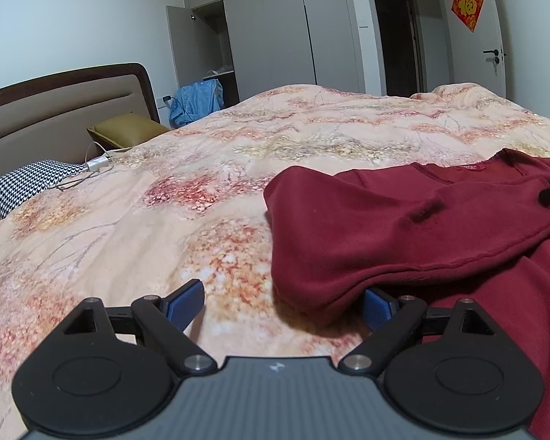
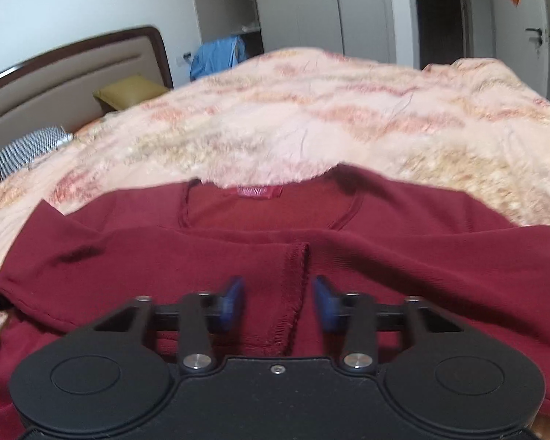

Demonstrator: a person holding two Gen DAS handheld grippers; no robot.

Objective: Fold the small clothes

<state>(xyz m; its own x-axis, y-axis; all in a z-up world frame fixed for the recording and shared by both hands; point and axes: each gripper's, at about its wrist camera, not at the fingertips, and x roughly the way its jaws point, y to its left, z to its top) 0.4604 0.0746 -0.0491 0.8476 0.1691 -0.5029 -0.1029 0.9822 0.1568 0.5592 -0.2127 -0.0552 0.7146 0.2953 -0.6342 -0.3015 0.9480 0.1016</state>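
— On the bed, near edge: top, sleeves folded in. Left gripper spread; right gripper spread astride the cuff.
— Risk?
— Pinching one layer only; the fold could slide apart.

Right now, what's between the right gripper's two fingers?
In the right wrist view, the right gripper stands open, and a sleeve cuff of the red shirt lies between its fingers.

A bed under a peach floral quilt fills the room, with a brown-framed padded headboard at the left. Against it lie an olive pillow and a houndstooth cushion. Grey wardrobes line the white far wall, one door open. A red decoration hangs on the door.
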